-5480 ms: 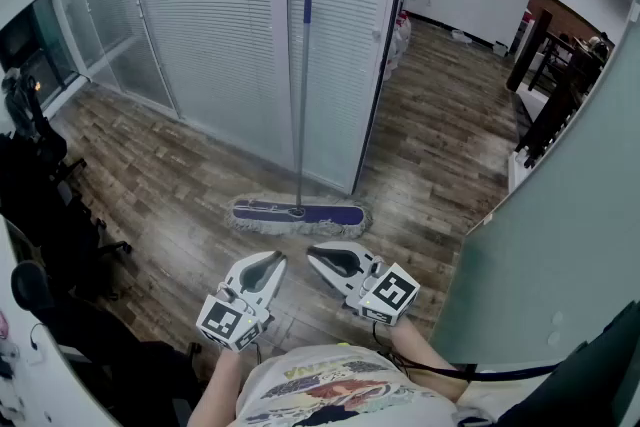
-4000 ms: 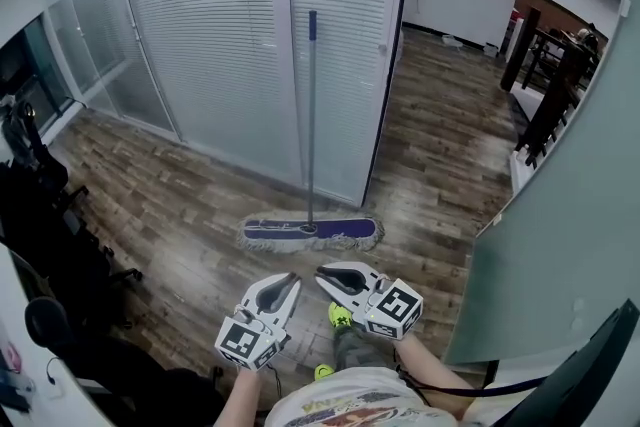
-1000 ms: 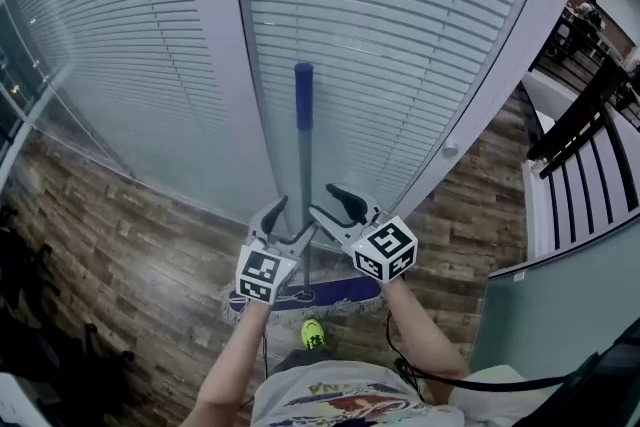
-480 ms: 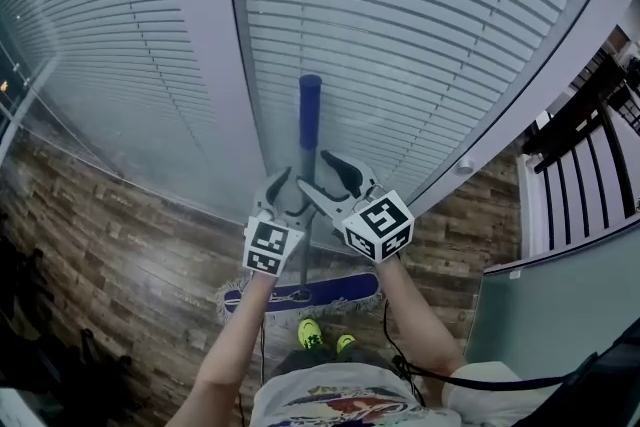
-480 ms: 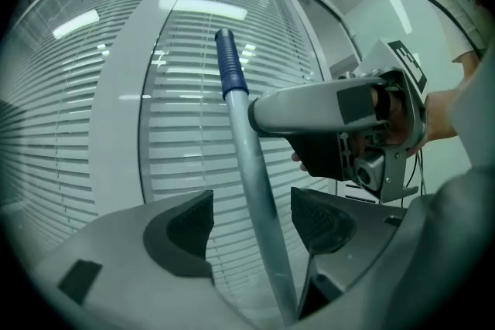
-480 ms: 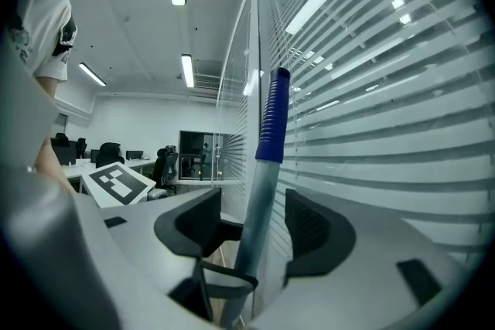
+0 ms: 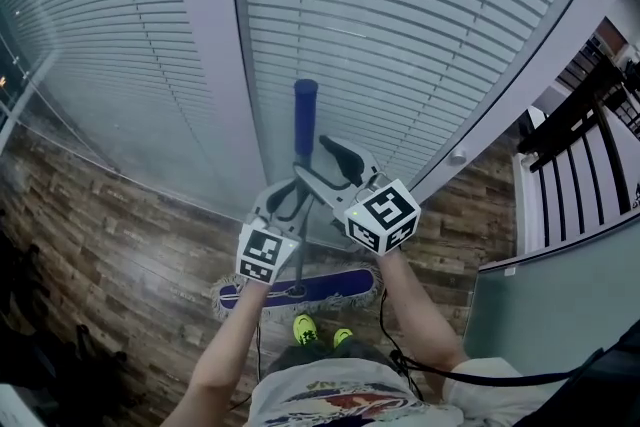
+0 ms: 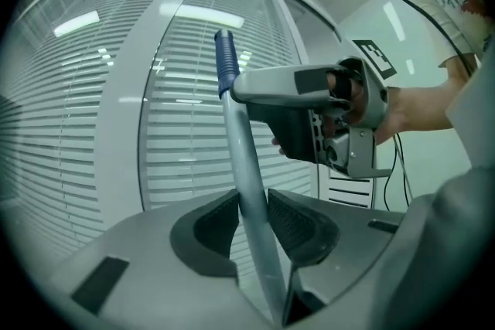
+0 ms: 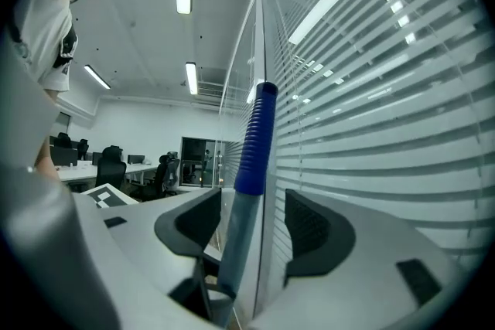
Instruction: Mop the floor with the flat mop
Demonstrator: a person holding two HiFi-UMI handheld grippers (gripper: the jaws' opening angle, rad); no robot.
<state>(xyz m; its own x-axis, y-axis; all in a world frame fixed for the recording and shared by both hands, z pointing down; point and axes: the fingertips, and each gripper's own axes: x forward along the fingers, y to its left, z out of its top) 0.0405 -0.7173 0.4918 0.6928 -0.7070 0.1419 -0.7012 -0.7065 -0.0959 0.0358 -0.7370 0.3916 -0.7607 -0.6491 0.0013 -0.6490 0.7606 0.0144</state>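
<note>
The flat mop stands upright against the blinds, its purple head (image 7: 300, 290) on the wood floor and its grey pole ending in a blue grip (image 7: 305, 115). My left gripper (image 7: 285, 198) has just been closing and is now shut on the pole (image 8: 241, 158), with both pads pressed against it. Higher up, my right gripper (image 7: 325, 165) stands open around the pole just below the blue grip (image 9: 255, 139). Its jaws have just opened wider, and there is a gap between the pole (image 9: 232, 251) and the right pad.
A glass partition with white blinds (image 7: 400, 35) rises directly behind the mop. Wood floor (image 7: 120, 245) runs left and right. The person's yellow shoes (image 7: 303, 327) stand just behind the mop head. A grey-green panel (image 7: 560, 315) and dark furniture (image 7: 590, 135) stand at the right.
The person has walked up to the mop. Both grippers reached its pole; the left jaws closed onto it, and the right gripper rose toward the blue grip.
</note>
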